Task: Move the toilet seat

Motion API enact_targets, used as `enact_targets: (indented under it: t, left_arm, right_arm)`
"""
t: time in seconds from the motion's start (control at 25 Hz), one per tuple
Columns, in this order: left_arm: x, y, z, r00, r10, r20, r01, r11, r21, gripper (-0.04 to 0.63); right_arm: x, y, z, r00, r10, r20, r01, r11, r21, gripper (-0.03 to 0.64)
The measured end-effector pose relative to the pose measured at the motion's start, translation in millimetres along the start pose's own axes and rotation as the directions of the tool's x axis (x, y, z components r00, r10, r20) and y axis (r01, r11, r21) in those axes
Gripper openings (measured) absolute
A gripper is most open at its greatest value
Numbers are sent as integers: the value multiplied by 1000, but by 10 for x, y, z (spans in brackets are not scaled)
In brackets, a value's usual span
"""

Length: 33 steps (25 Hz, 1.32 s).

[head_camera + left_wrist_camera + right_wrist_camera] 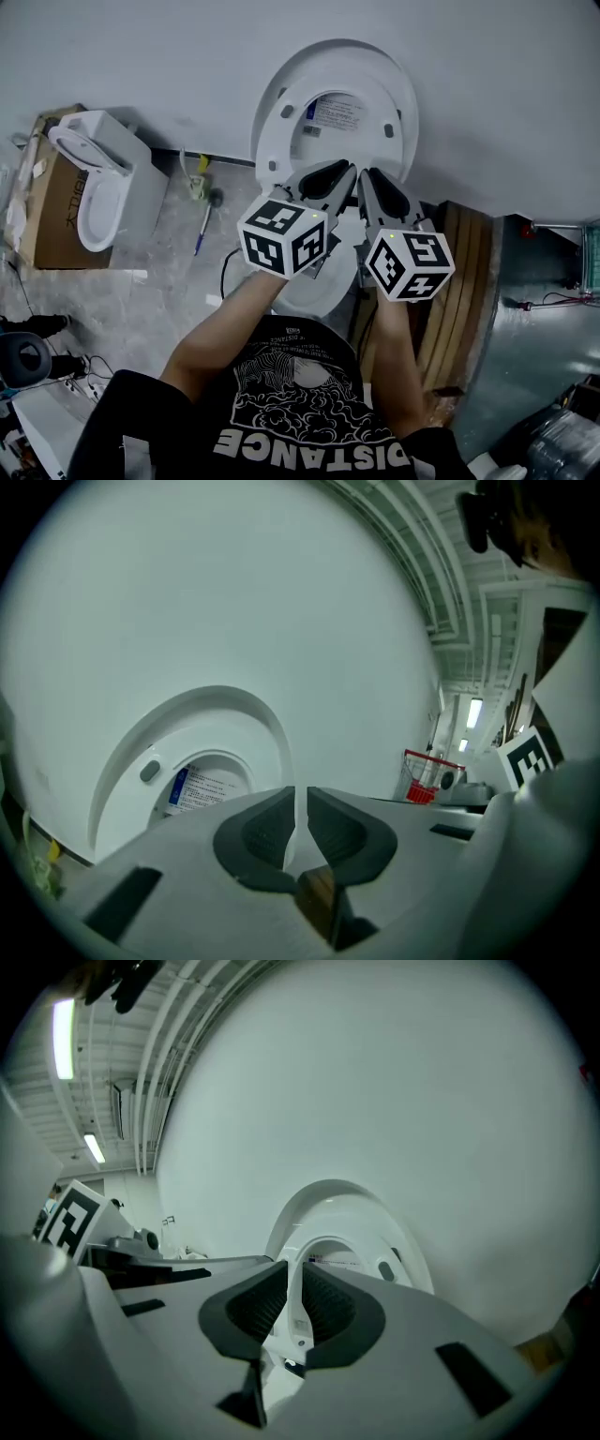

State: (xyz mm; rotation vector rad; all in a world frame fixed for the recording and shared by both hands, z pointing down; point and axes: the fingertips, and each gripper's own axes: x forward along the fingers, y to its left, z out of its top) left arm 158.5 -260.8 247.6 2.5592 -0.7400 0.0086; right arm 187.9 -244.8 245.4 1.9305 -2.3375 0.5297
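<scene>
Locating the item first: where is it standing? (inspector)

The glossy white oval plastic toilet seat is standing raised. It is leaning with its lid against the plain white wall, above the white ceramic bowl. (assistant)

And what are the claws doing? (inspector)

The left claw is showing its dark pads drawn together to a thin slit, pinching nothing. The right claw is showing the same, with only the seat's far parts visible through the gap. Both are pointing at the seat's lower end, near the hinge. The gripper views are showing it ahead of the pads, not between them. (assistant)

How are you judging its handling? (inspector)

I am judging it to be stiff moulded plastic and fairly light. It is smooth, so the pads are likely to be slipping on the curved face. It is hinged at the base, so it is going to be swinging in an arc rather than lifting free. If let go partway it risks dropping onto the bowl and cracking, or chipping the ceramic. (assistant)

Where are you advising a hold? (inspector)

I am advising the ring's thin free rim, high up and well away from the hinge, with the pads opened first and closing across the edge. One claw should be steadying the opposite side of the ring. (assistant)
</scene>
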Motion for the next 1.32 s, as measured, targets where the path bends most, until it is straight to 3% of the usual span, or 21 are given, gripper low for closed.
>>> enact_targets:
  t: [0.2, 0.4, 0.72, 1.32]
  left_arm:
    - [-152, -113, -114, 997, 74, -4, -72, 985, 158, 49]
    - [-279, -205, -226, 991, 136, -6, -129, 952, 277, 49]
    - [-332, -258, -308, 986, 169, -4, -161, 946, 283, 28]
    - [-314, -324, -325, 985, 169, -18, -156, 940, 303, 15]
  right_arm:
    - [-206, 60, -113, 1000, -24, -15, 23, 997, -80, 55]
    - [-351, 127, -211, 999, -38, -20, 35, 989, -141, 23]
    - [-380, 165, -300, 999, -19, -41, 14, 991, -133, 23]
    - [-415, 168, -256, 999, -16, -35, 10, 989, -150, 23]
